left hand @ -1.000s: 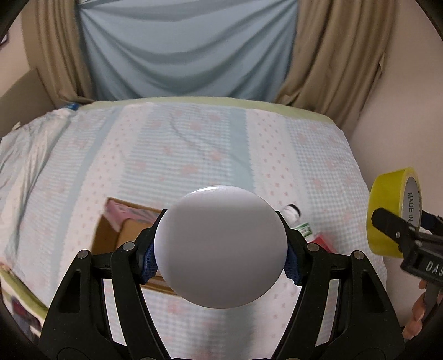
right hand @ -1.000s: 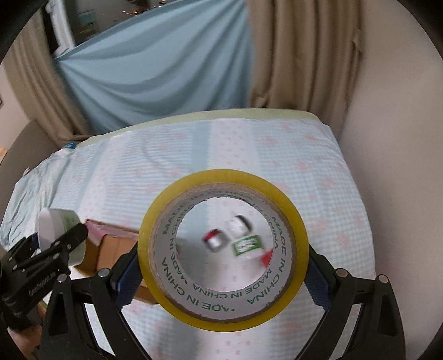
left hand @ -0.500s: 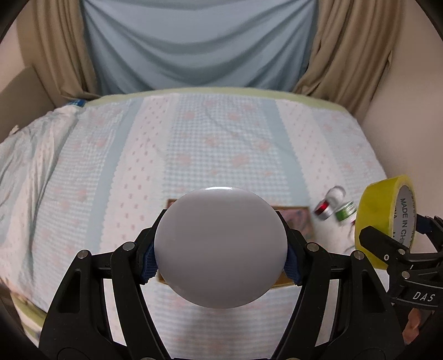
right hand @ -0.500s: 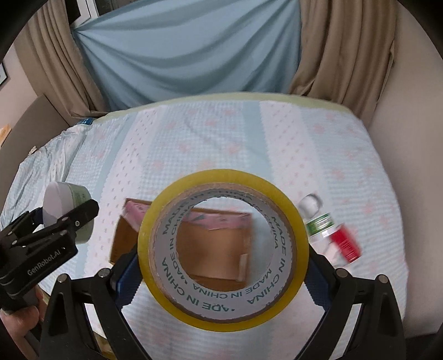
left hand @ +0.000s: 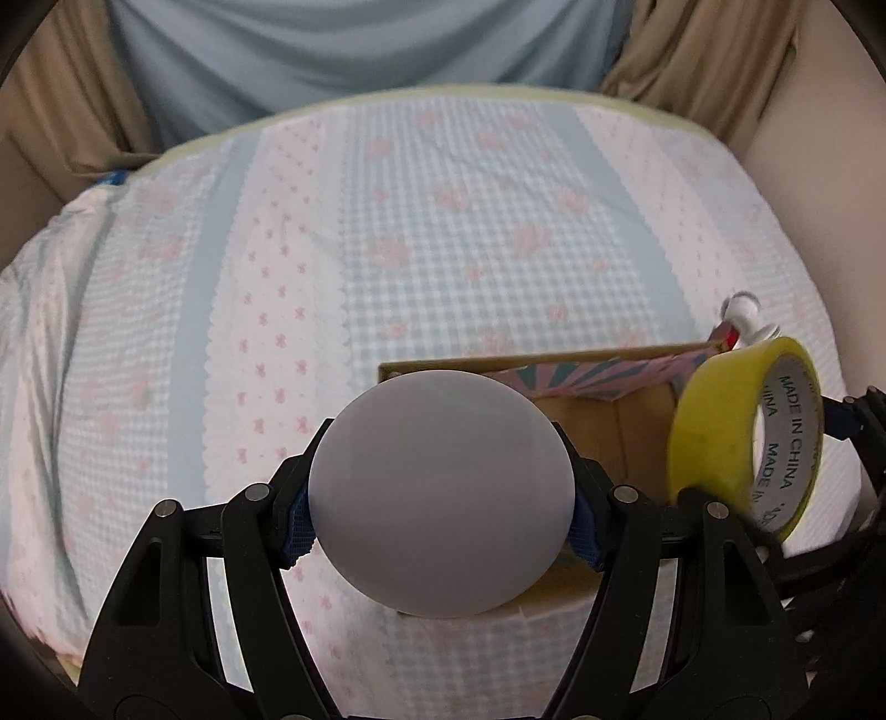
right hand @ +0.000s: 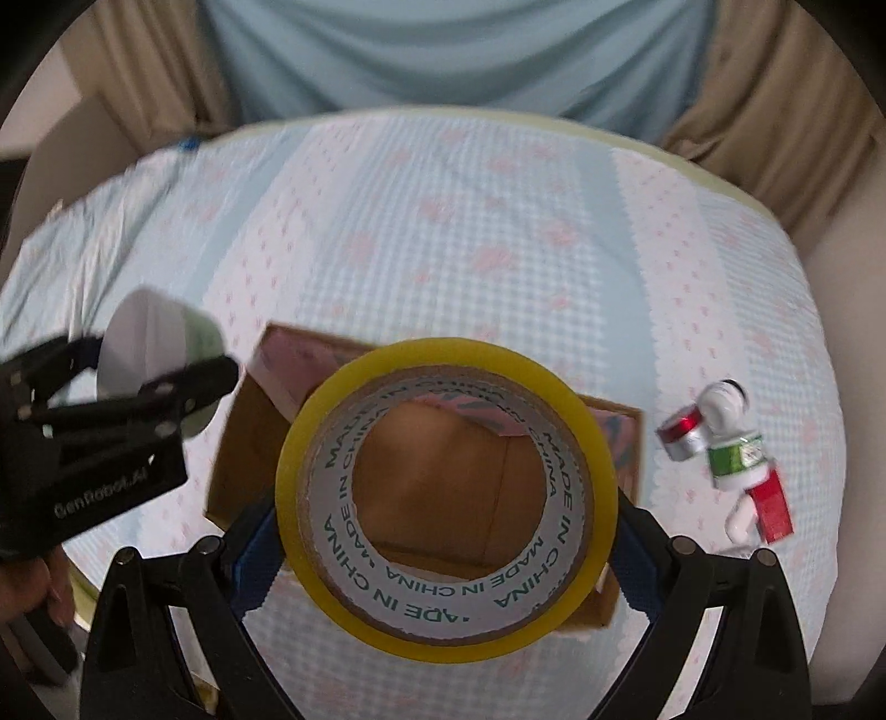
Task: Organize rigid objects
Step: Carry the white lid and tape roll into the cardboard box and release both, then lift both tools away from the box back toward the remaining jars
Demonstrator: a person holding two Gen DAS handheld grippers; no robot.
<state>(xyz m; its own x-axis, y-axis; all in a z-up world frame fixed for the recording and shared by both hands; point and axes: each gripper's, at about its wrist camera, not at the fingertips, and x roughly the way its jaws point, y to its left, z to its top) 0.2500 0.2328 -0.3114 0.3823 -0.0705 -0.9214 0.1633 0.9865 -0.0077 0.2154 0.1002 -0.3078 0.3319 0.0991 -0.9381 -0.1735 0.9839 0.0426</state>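
Note:
My left gripper (left hand: pixel 441 518) is shut on a round white container (left hand: pixel 441 495), its flat base facing the camera; it also shows in the right wrist view (right hand: pixel 149 365). My right gripper (right hand: pixel 446 545) is shut on a yellow tape roll (right hand: pixel 587 487), also seen in the left wrist view (left hand: pixel 720 432). Both hover above an open cardboard box (right hand: pixel 243 443) with pink inner flaps lying on the bed; the box also shows in the left wrist view (left hand: pixel 603 421). The left gripper is to the left of the box, the tape roll over its opening.
Small bottles with red and green labels (right hand: pixel 731 459) lie on the checked bedspread (right hand: pixel 498 232) right of the box. A wall stands close on the right; curtains (left hand: pixel 360 50) hang behind the bed.
Both grippers have moved forward and down toward the box, which now looms larger. The tape roll now sits over the box opening. Both holds are unchanged.

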